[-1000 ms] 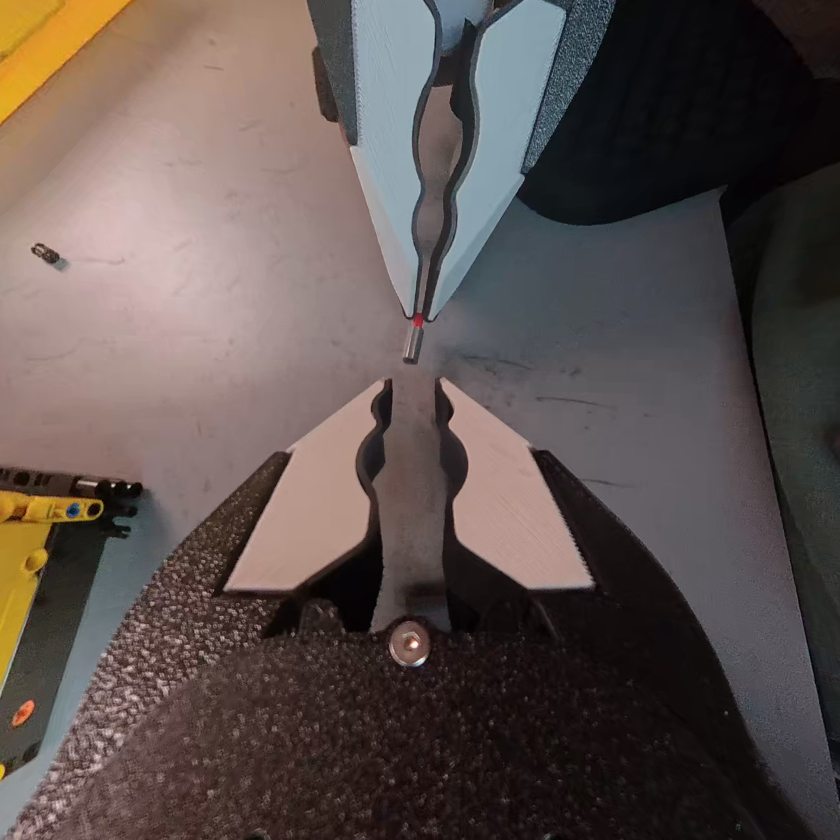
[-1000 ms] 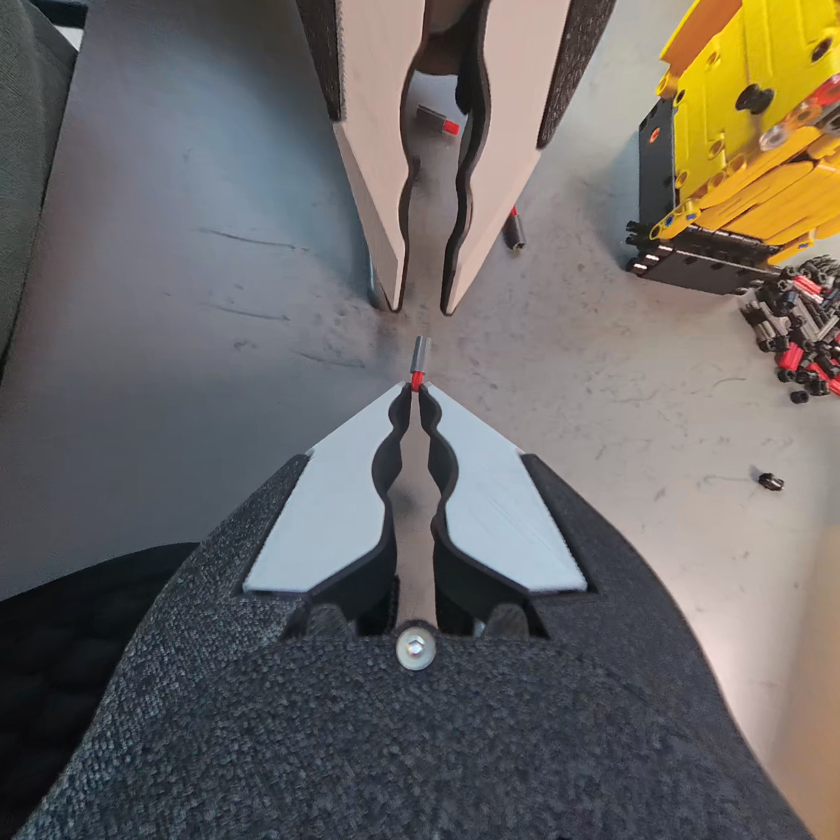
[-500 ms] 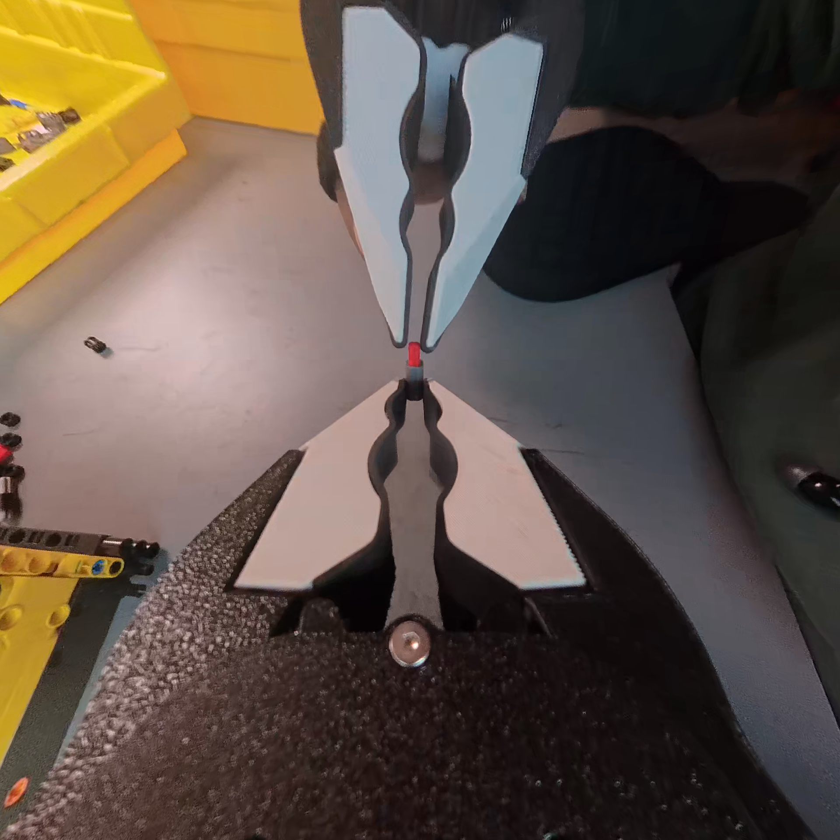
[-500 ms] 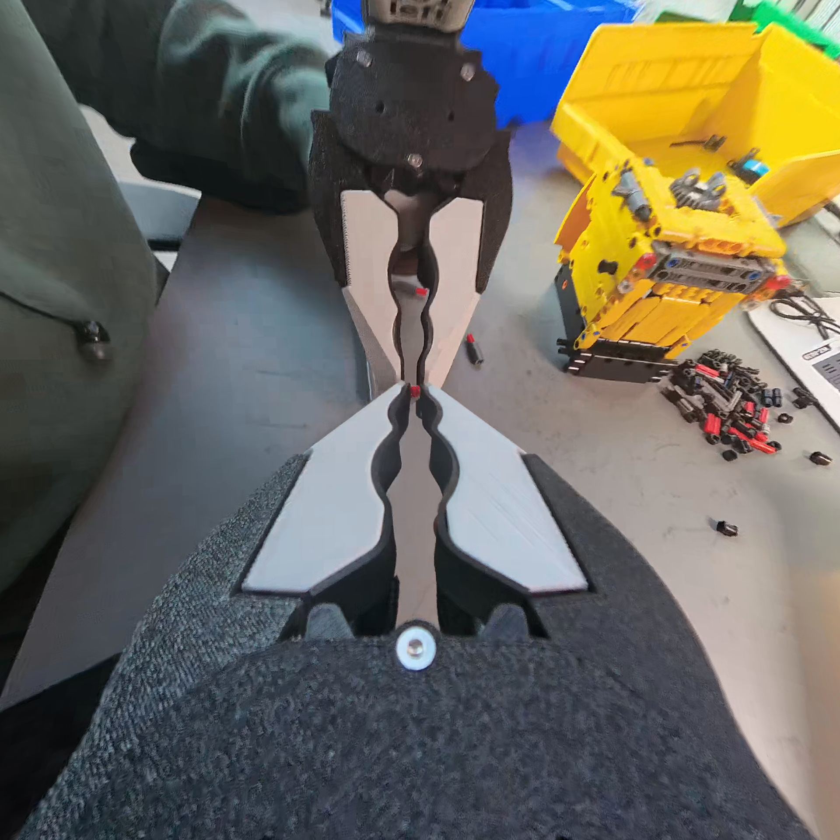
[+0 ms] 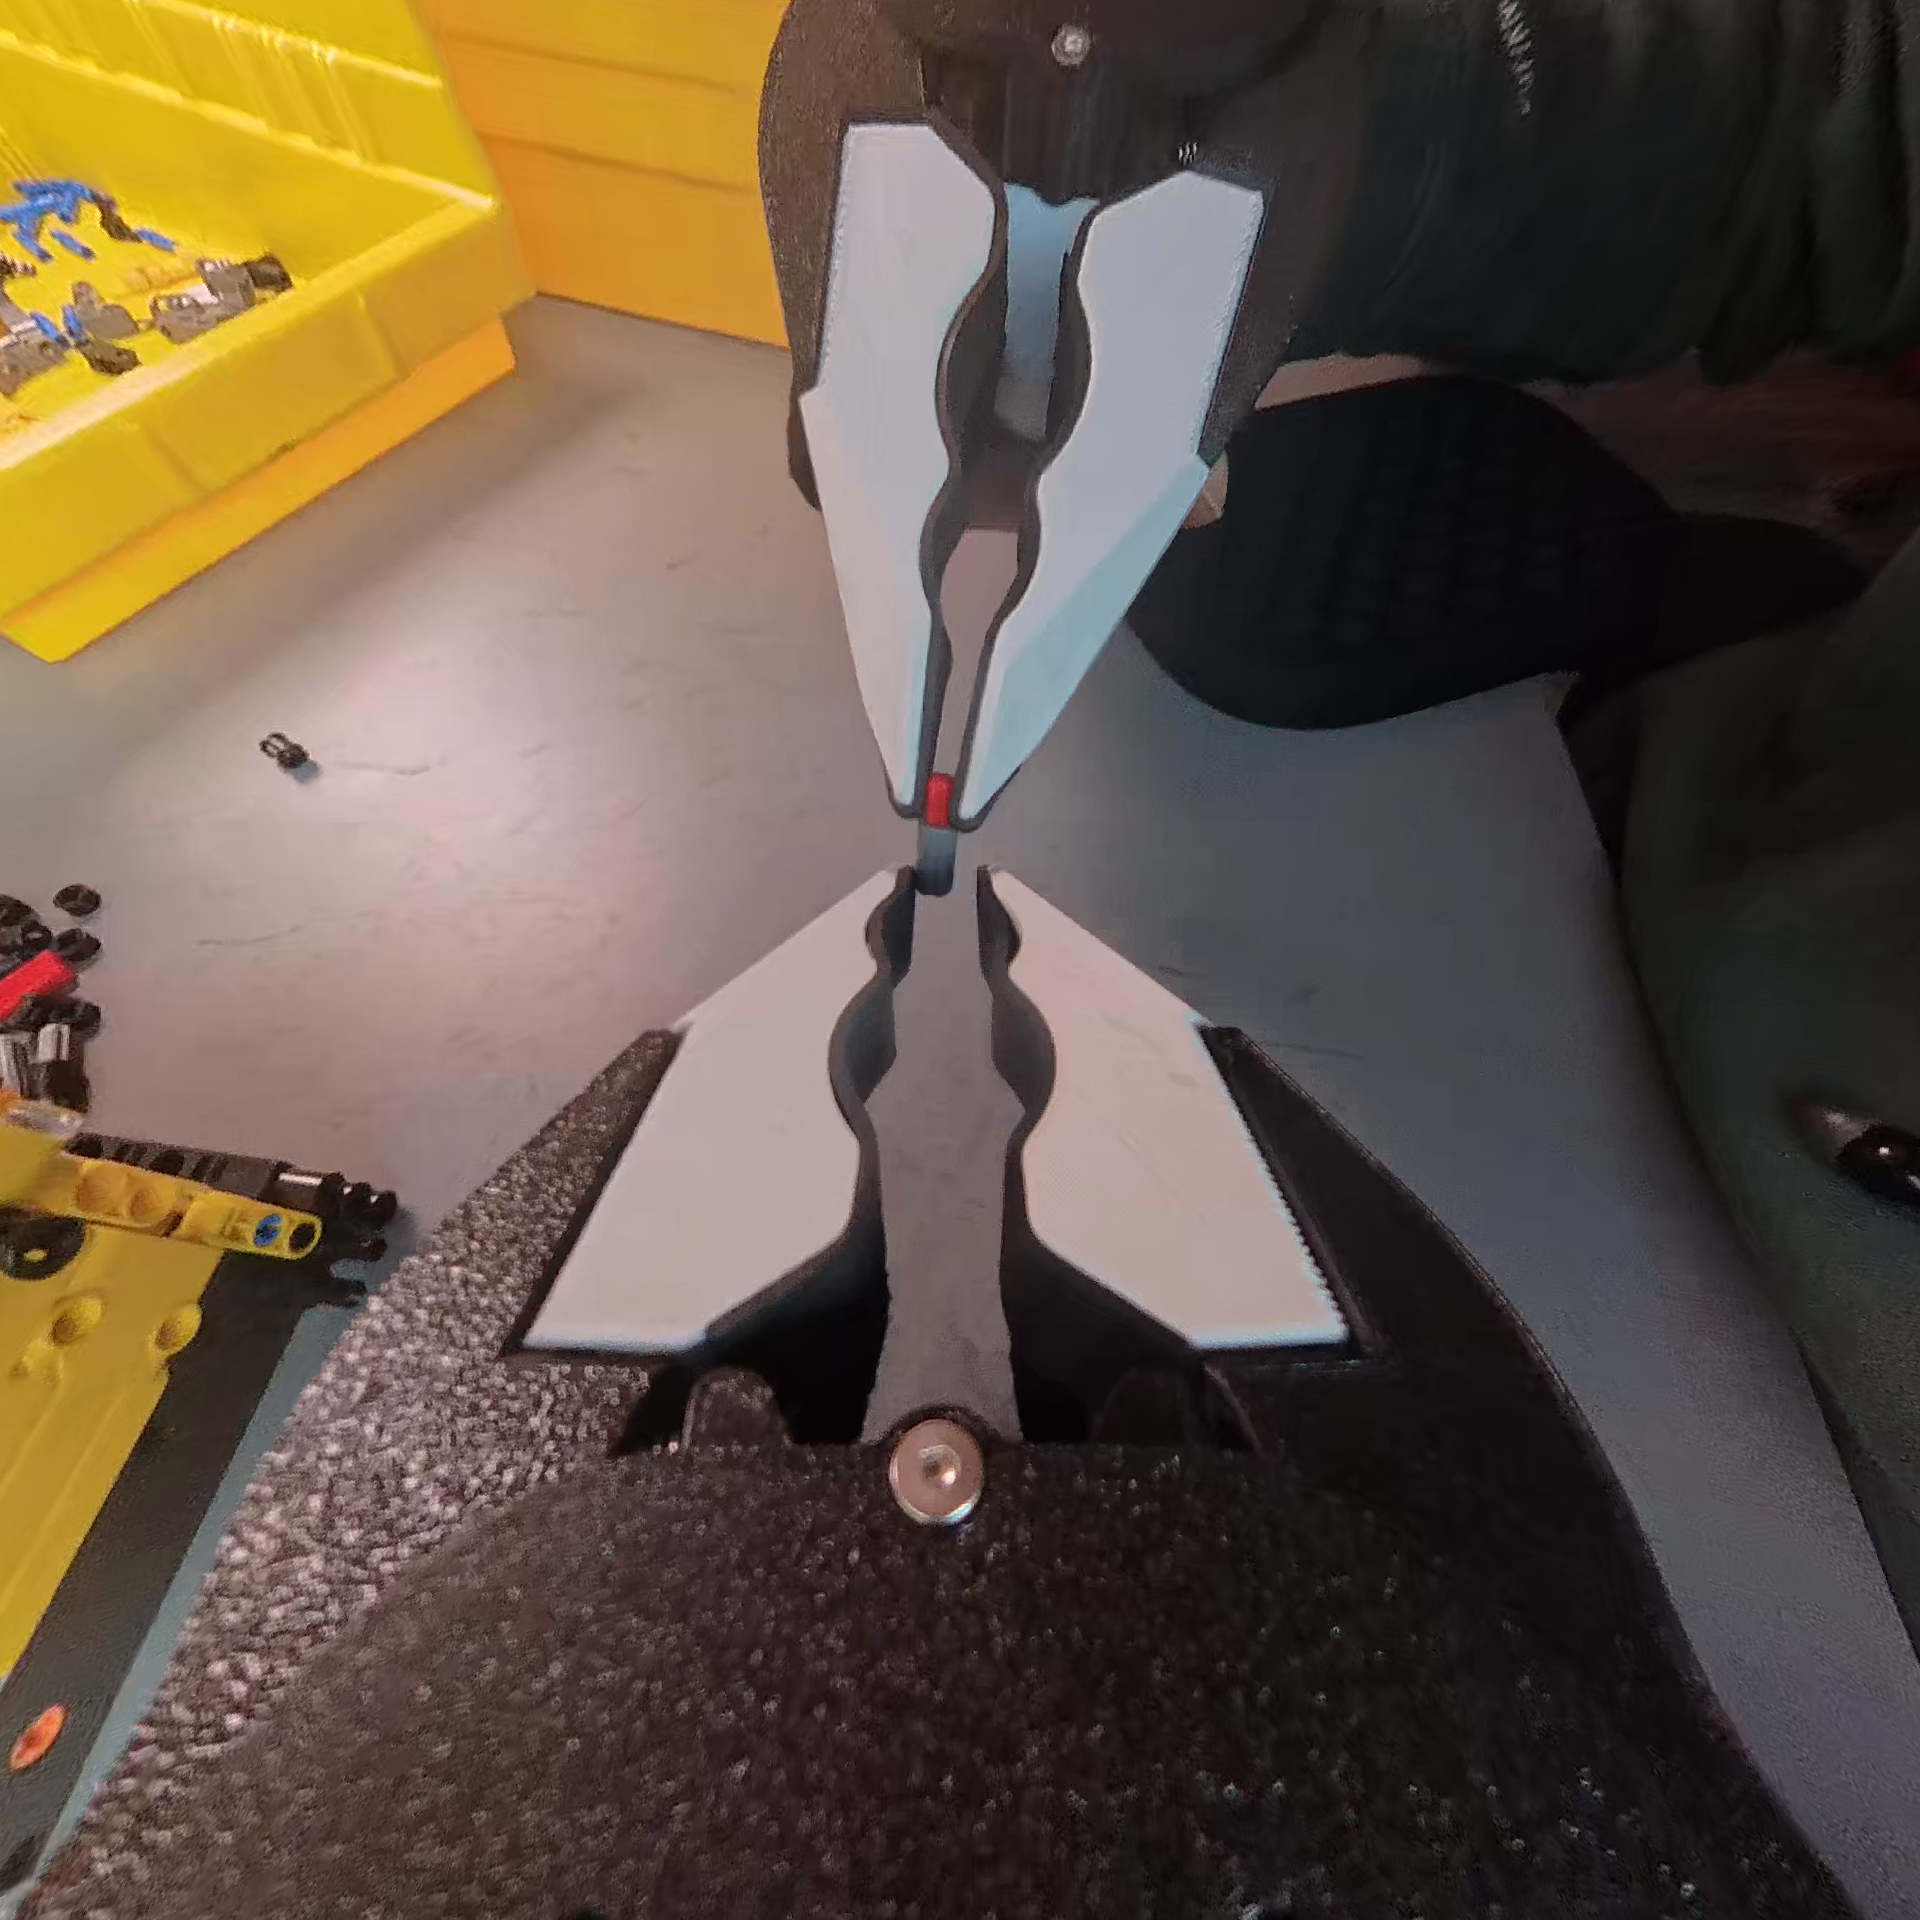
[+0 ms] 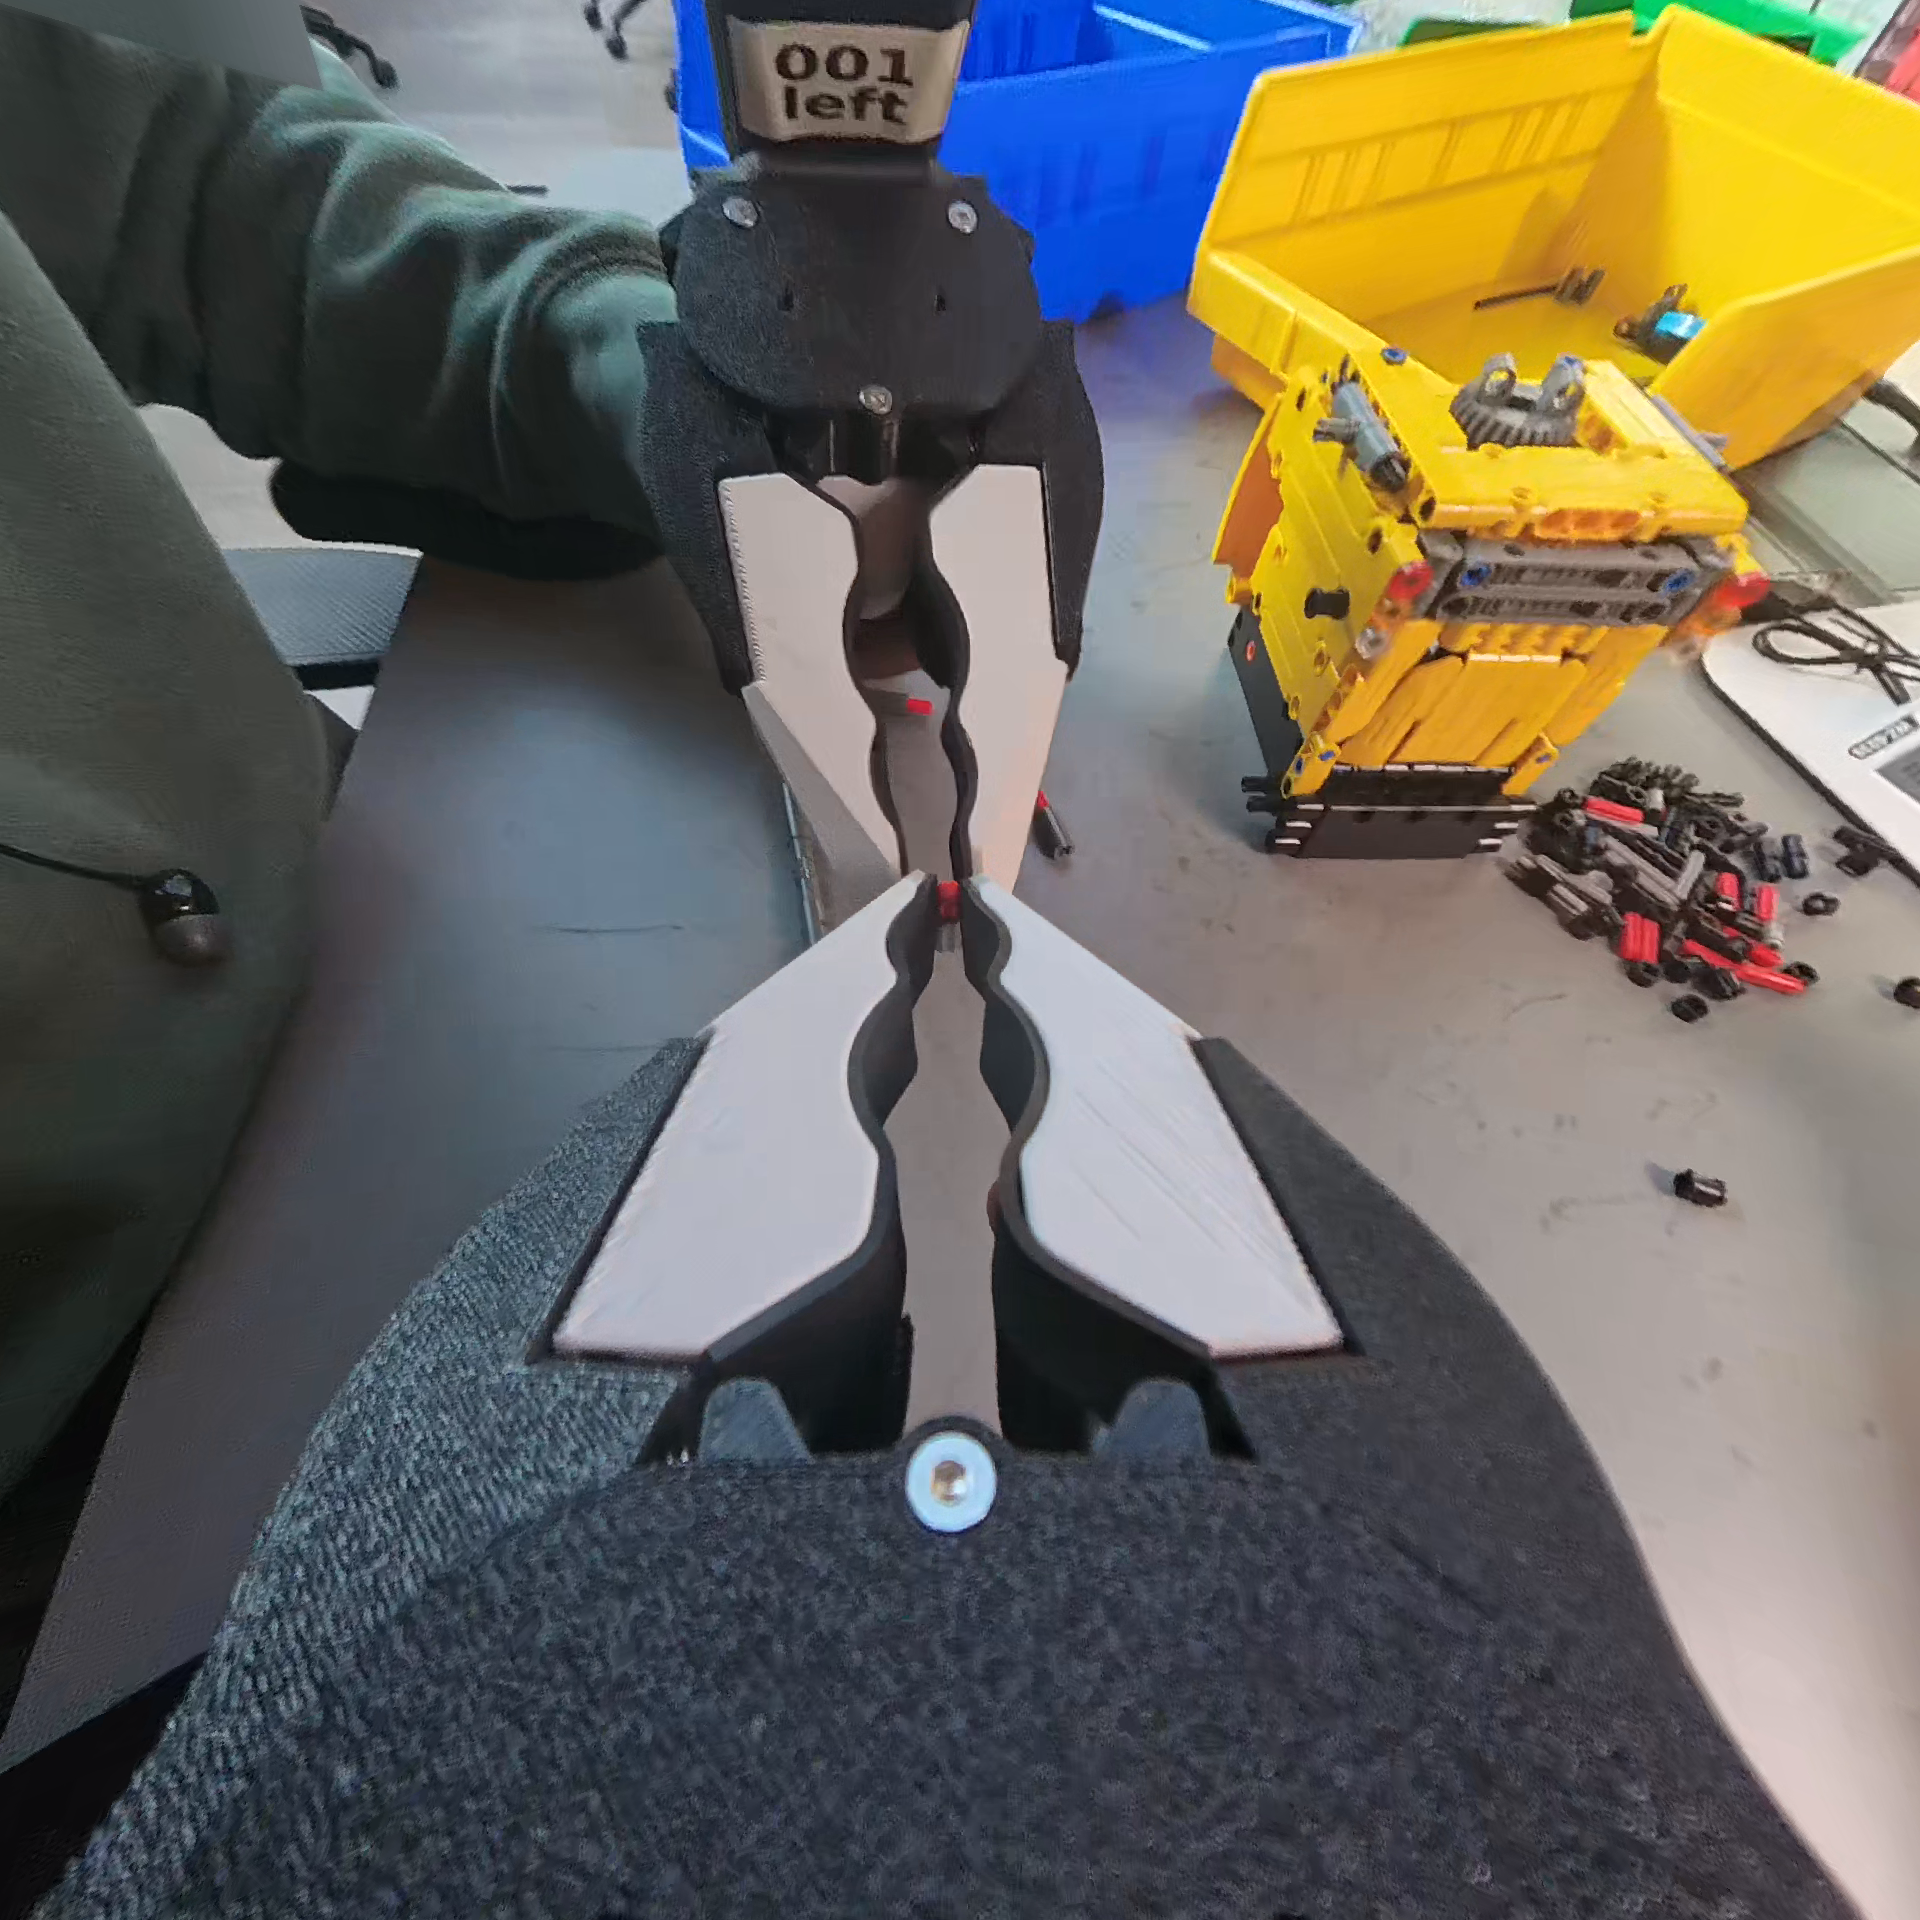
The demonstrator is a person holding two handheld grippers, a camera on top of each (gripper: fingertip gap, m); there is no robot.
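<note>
At frame centre, right gripper point(image 6: 943, 891): fingers clamped on the red end of a red-and-grey pin point(image 5: 938, 831).
Left gripper point(image 5: 943, 883): fingers slightly apart, grey end between the tips.
Label: a printed tag point(image 6: 844, 83) on the left gripper's body.

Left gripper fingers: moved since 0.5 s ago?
Yes. Left gripper fingers spread slightly apart, away from the silver screw's centreline, loosening on the small red-and-grey pin.

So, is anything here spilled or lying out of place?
Yes: small pins lie loose on the table. A black-and-red heap sits beside the yellow brick model, and one black pin lies alone, apart from the heap.
</note>
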